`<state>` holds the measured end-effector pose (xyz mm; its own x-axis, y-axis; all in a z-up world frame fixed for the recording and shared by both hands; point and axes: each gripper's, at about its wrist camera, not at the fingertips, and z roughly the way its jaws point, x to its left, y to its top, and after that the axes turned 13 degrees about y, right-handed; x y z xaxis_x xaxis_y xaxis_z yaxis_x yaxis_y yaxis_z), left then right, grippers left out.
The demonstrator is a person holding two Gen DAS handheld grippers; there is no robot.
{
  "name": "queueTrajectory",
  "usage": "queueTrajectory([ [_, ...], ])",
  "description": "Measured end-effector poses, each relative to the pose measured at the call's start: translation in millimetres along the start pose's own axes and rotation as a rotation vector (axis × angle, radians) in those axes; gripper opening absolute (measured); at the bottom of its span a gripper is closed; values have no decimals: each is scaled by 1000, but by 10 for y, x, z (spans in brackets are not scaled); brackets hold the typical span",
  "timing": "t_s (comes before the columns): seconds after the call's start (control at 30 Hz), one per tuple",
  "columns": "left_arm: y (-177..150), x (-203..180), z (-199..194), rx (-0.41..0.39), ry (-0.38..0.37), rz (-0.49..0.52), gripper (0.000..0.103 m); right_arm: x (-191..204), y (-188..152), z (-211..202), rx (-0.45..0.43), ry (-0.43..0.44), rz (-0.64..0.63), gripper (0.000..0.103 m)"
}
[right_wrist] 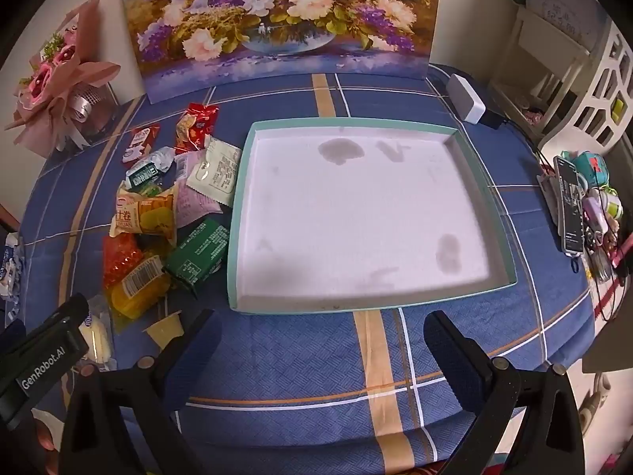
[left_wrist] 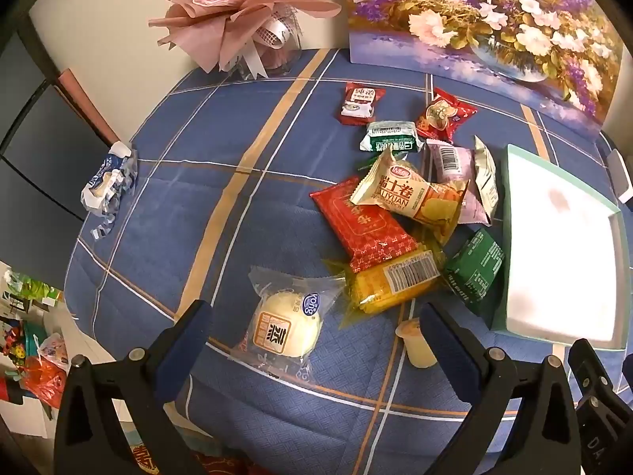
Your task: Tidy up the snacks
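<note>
On blue checked cloth, bright crinkled snack packets [left_wrist: 407,198] heaped beside shallow white tray [right_wrist: 237,213], both grippers wide open, empty

Flower painting [left_wrist: 474,19] cropped at top edge. Bouquet [right_wrist: 59,79] cut by the left edge. Red packet [left_wrist: 362,229] half under the Swiss roll pack [left_wrist: 411,194]; jelly cup [left_wrist: 415,344] partly behind a gripper finger. Print on the green pack [right_wrist: 198,253] too small to read. Clutter beside the phone [right_wrist: 571,206] indistinct.

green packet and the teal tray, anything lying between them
Nothing: in the right wrist view the green packet lies right beside the teal tray, near its left wall, with only a sliver of blue tablecloth between.
</note>
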<state>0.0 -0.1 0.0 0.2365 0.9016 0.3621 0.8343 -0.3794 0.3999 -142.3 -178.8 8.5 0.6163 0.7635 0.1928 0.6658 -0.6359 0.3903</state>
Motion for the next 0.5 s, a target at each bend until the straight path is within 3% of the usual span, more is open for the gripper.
queueTrajectory([
  [0.5, 30, -13, -3, 7, 3, -2, 103, 6, 4, -23, -10, 1, -3, 103],
])
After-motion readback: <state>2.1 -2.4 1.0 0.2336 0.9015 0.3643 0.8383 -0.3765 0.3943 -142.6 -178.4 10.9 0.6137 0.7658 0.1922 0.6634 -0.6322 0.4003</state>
